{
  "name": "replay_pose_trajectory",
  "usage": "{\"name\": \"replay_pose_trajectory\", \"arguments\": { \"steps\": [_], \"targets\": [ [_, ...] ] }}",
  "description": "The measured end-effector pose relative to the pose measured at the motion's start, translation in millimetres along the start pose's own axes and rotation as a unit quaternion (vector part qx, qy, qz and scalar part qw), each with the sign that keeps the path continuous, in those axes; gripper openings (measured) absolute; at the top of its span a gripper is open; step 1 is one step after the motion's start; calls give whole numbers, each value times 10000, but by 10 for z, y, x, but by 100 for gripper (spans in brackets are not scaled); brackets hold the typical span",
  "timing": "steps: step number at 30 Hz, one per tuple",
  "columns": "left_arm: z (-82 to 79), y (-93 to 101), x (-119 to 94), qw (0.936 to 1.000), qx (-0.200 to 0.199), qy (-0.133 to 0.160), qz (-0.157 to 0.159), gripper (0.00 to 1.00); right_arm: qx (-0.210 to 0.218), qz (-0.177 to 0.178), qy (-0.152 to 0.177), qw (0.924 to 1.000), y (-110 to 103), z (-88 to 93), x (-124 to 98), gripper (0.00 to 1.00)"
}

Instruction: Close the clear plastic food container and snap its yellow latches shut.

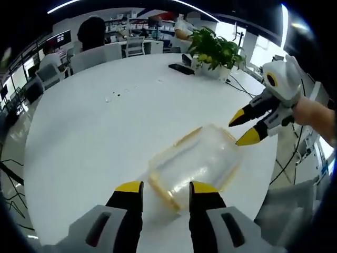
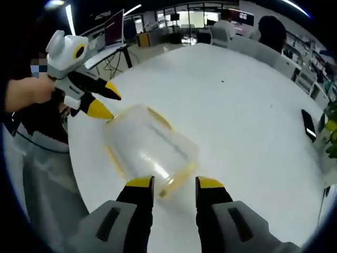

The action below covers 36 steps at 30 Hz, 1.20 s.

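I am closing in on the clear rectangular plastic food container with yellow latches [image 1: 194, 164], lying near the round white table's [image 1: 95, 126] edge.
Left gripper [image 1: 166, 187] and right gripper [image 2: 174, 183] are both hovering spread; an uneven press risks sliding it off.

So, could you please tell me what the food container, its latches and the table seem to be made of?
Food container: clear, slightly frosted plastic, as the white table shows through it. Latches: opaque yellow plastic, probably. Table: smooth white top with soft reflections, likely laminate or painted board.
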<state>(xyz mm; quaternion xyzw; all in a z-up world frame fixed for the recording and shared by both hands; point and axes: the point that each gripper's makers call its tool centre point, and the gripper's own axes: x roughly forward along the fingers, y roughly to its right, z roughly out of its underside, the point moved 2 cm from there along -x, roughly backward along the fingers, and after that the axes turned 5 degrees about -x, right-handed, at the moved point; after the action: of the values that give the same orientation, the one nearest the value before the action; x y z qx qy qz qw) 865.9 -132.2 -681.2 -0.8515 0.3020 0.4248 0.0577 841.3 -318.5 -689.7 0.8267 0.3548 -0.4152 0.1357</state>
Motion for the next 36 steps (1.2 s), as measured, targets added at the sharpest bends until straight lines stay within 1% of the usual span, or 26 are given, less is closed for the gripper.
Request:
{"name": "replay_pose_trajectory", "arguments": {
  "steps": [4,7,12,19,24,34,36],
  "targets": [
    [39,-22,10,9998,-170,23,-54,27,261,18,160,9995,-1,-9,16,28],
    [43,12,27,9993,-376,88,11,25,338,51,204,9992,-16,10,40,28],
    [69,64,64,9988,-489,74,69,25,426,113,238,9987,-30,38,51,28],
    [124,89,120,9972,-735,41,144,25,718,60,352,9968,-43,59,83,27],
    [184,76,135,9954,-933,19,199,24,748,18,392,9964,-51,57,87,27],
    [177,78,156,9931,-1144,74,262,24,1009,-91,478,9937,-62,65,105,26],
    [182,68,163,9919,-1236,90,288,24,1053,-101,491,9932,-64,68,107,26]
  ]
}}
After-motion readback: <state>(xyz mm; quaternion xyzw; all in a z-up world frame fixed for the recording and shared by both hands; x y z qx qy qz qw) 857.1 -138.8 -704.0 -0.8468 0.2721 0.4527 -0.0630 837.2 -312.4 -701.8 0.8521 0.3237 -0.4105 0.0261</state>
